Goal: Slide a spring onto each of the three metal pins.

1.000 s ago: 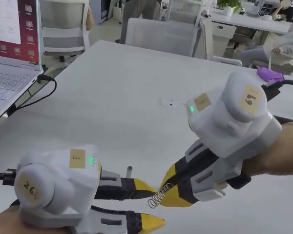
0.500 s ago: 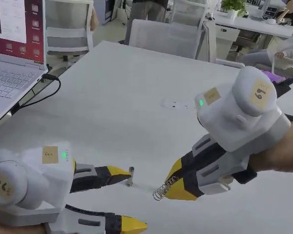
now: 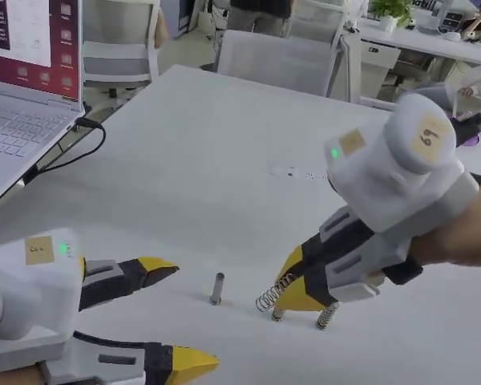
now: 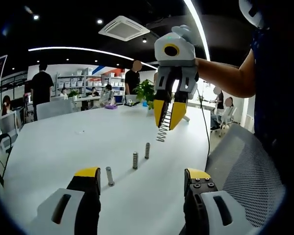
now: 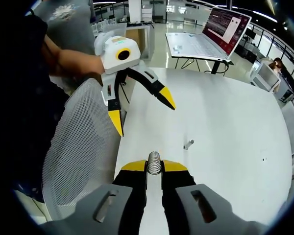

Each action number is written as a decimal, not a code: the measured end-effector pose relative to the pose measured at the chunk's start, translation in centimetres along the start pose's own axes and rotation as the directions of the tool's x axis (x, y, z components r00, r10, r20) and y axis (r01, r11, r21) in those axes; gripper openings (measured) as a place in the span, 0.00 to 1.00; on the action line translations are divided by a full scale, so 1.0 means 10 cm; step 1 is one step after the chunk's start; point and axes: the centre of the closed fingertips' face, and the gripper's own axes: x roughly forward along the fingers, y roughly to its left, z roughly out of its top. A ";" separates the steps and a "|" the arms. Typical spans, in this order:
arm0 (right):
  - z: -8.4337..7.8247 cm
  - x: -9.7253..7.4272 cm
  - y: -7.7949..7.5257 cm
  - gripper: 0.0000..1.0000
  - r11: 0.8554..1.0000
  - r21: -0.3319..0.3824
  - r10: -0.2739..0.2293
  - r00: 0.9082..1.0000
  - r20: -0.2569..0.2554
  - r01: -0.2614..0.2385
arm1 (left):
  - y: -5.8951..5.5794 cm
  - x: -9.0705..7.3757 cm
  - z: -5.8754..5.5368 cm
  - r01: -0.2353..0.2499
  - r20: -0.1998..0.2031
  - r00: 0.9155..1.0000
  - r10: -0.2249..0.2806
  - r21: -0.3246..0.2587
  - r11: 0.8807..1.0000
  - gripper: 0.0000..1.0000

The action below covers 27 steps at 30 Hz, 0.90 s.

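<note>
Spring (image 3: 268,294) hung pinched in the closed jaws of the right hand-held gripper (image 3: 289,293), above the white counter (image 3: 184,176) and near a bare metal pin (image 3: 216,289). Two neighbouring pins (image 4: 135,160) already wore springs, while the left hand-held gripper (image 3: 188,317) sat spread wide, holding nothing.

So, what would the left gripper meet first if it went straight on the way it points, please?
Probably the bare pin, nearest ahead of the left gripper, slightly off centre between its open fingers; the pins with springs stand beyond. Depth is unclear.
</note>
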 end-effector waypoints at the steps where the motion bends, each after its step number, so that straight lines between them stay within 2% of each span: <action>1: 0.00 0.00 -0.02 0.08 1.000 -0.004 -0.003 1.000 -0.005 0.003 | 0.00 -0.01 0.00 -0.003 0.002 1.000 0.003 -0.004 1.000 0.66; 5: 0.03 0.00 -0.08 0.08 1.000 -0.011 -0.007 1.000 -0.014 0.007 | 0.03 -0.05 -0.06 -0.024 -0.003 1.000 0.024 -0.011 1.000 0.67; 11: 0.04 0.05 -0.25 0.08 1.000 -0.004 -0.026 0.999 -0.036 0.026 | 0.06 -0.09 -0.15 -0.051 -0.014 0.999 0.051 -0.025 0.998 0.68; 16: 0.06 0.15 -0.41 0.08 0.999 0.000 -0.040 0.998 -0.057 0.040 | 0.08 -0.14 -0.17 -0.063 -0.017 0.998 0.063 -0.022 0.998 0.68; 21: 0.02 0.29 -0.59 0.08 0.999 -0.003 -0.052 0.992 -0.113 0.052 | 0.11 -0.18 -0.17 -0.075 -0.024 0.997 0.075 -0.008 0.997 0.67; 27: 0.04 0.44 -0.70 0.08 0.998 -0.006 -0.058 0.989 -0.133 0.058 | 0.16 -0.21 -0.18 -0.088 -0.026 0.996 0.088 -0.007 0.996 0.67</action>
